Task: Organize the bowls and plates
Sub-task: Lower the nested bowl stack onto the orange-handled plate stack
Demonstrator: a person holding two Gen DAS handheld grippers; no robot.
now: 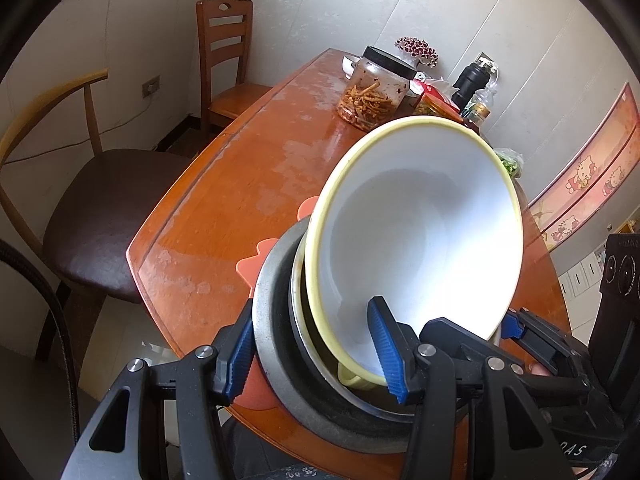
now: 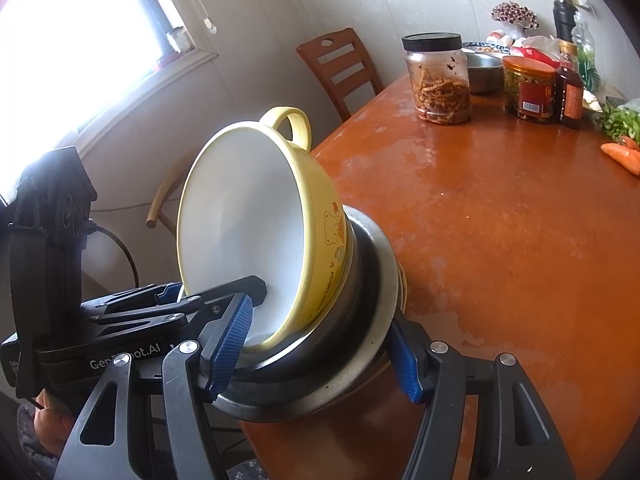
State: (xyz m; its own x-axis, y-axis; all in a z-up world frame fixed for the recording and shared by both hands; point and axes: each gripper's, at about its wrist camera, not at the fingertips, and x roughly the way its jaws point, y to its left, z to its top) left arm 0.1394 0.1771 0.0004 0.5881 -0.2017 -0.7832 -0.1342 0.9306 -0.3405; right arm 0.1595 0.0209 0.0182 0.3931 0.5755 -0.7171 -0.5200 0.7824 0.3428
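Item: stack of dishes at the near edge of the counter [image 1: 224,184], held from both sides.

- Yellow bowl [image 1: 416,220]: white inside, loop handle, bear print on the outside. Tilted steeply, nested in a steel bowl [image 2: 360,280] that sits on a grey plate [image 1: 276,300].
- Left tool [image 1: 316,354]: narrow, closed on the stack; one pad inside the yellow bowl, the other outside the plate rim.
- Right tool [image 2: 320,356]: moderately open, clamped across the same stack from the opposite side; one pad inside the yellow bowl, the other outside the plate rim.
- Beyond the tools: pickle jar [image 2: 438,80], bottles, a carrot [image 2: 622,156], two chairs.

Step in hand, as judged: seating the yellow bowl level in the stack. The next move calls for easing it flat without letting the stack slide off the counter edge.
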